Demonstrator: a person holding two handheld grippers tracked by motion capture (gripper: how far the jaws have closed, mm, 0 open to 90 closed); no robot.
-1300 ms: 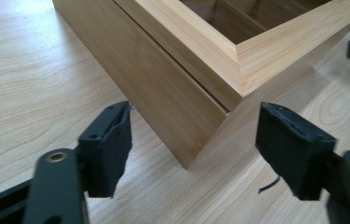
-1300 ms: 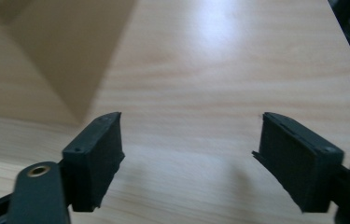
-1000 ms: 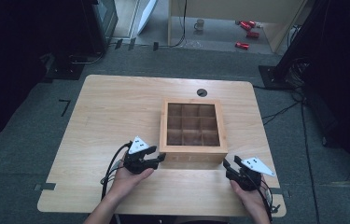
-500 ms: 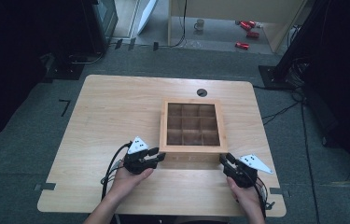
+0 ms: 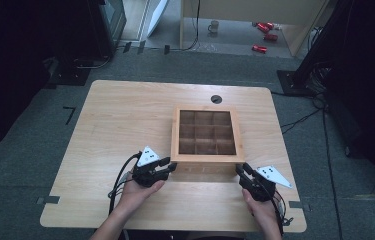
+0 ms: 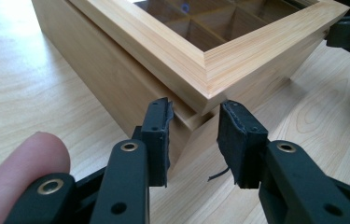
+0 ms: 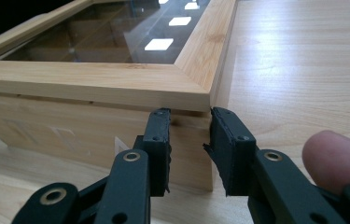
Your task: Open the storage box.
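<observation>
Room: grey carpet floor [image 5: 35, 150], dark all along 9 o'clock and 3 o'clock, a black stand base [image 5: 291, 80] at 2 o'clock with cables [image 5: 300, 119] running off it, a light wood cabinet [image 5: 255, 10] at 12 o'clock with a mug [image 5: 214, 26] and red cans [image 5: 265, 36] on the floor by it. Table [image 5: 125, 115]: light wood grain, rounded corners, a dark round grommet hole [image 5: 216, 99] near the 12 o'clock edge, black tape marks on the floor at its 9 o'clock side. Wooden box [image 5: 207, 134] sits right of table centre, toward 3 o'clock, with a framed glass lid [image 6: 238, 42] over a three-by-three grid of compartments; ceiling lights reflect in the glass in the right gripper view. Lid frame overhangs the box body. Left tool [image 5: 171, 166] is at the box's 7 o'clock corner, jaws apart, that corner sitting between the pads [image 6: 162, 140] just under the lid edge; cannot tell if either pad touches the wood. Right tool [image 5: 239, 170] is at the 5 o'clock corner, jaws likewise apart, straddling the corner below the lid lip, pads [image 7: 226, 149] very close to the wood, contact unclear. Each tool carries a grey triangular plate [image 5: 148, 156]. Both hands [image 5: 137, 192] come in from 6 o'clock; a fingertip [image 6: 18, 172] shows at the edge of each gripper view.
</observation>
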